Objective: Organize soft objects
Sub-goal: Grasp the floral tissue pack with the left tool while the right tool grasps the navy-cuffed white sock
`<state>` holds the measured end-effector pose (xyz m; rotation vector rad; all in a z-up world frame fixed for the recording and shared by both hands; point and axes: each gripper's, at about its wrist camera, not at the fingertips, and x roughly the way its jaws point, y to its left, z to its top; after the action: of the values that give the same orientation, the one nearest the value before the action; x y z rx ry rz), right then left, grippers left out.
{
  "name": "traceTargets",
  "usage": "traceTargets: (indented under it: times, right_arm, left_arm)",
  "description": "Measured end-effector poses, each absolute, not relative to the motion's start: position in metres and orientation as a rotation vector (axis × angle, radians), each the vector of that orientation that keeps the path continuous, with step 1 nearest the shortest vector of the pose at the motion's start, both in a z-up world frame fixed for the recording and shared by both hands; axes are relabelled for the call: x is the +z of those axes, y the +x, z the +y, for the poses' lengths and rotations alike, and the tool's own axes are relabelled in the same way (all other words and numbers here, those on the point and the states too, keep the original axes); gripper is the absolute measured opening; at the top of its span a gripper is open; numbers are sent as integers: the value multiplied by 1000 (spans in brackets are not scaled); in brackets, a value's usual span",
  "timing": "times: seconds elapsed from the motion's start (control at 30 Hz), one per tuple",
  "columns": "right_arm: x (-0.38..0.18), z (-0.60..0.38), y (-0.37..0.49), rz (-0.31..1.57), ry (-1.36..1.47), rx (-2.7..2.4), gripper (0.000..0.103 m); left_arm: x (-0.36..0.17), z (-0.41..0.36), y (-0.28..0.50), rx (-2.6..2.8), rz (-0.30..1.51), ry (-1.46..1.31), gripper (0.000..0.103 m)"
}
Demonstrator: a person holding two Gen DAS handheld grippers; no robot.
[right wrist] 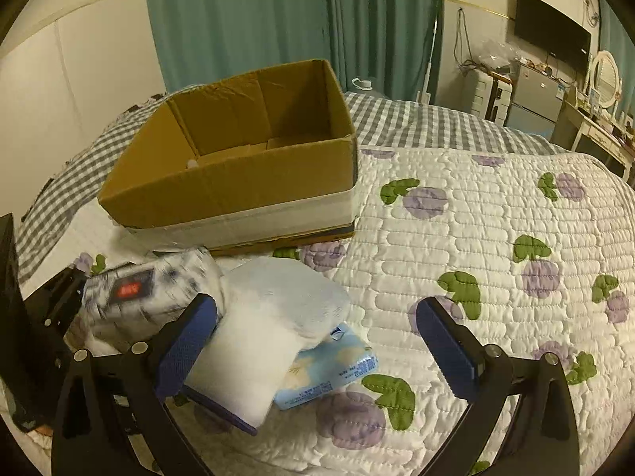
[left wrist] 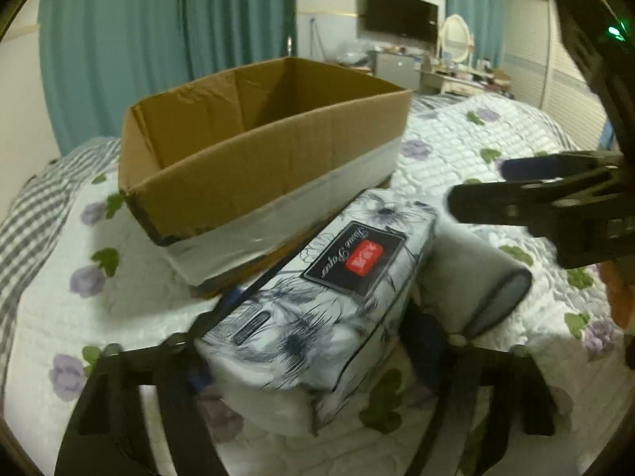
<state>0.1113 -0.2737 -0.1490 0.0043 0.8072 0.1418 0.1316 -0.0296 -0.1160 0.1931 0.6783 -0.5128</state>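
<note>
My left gripper (left wrist: 313,341) is shut on a flower-printed tissue pack (left wrist: 329,293) with a red label, held above the bed in front of an open cardboard box (left wrist: 262,146). The pack also shows in the right wrist view (right wrist: 147,297). My right gripper (right wrist: 317,341) is open, low over the quilt; its left finger (right wrist: 186,345) touches a white soft roll (right wrist: 270,325) that lies on a light blue tissue pack (right wrist: 329,373). The roll shows grey in the left wrist view (left wrist: 472,277). The box (right wrist: 242,158) looks nearly empty.
The bed has a white quilt (right wrist: 476,238) with purple flowers and a grey checked sheet (right wrist: 428,123) behind. Teal curtains, a TV (right wrist: 551,31), a small fridge and a dressing table stand beyond the bed. The right gripper (left wrist: 535,198) reaches in from the right in the left wrist view.
</note>
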Motion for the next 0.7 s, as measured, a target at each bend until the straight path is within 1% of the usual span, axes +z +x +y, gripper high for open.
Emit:
traceTargets:
  times: [0.1,0.2,0.37,0.5,0.6,0.63,0.67,0.7]
  right_arm:
    - [-153,-269,114,810,-13,146,101]
    - [-154,-267,115,807,-17,154,101]
    - [-159,-261,119,815,-15,171,101]
    - [-170,-245,124,853,-36,211,100]
    - [-182,-229,126,871,-95,207,94]
    - [-185,-226,126,868,-121,192,91]
    - [-190,-221,126,869,-152,175,84]
    - [-194,-218,127,875,-175,156,81]
  left_arm:
    - [-111,-25,126,-509,678,183,55]
    - [-103,-9,117,-437,672,145,50]
    - [-90,19,109,-285,652,117,49]
    - [-89,32,111,-174,649,89,49]
    - [-95,26,108,-125,649,98,49]
    - [-97,24,108,-118,650,100,49]
    - [-100,22,107,-119,661,101,49]
    - [-103,22,107,-123,673,98,49]
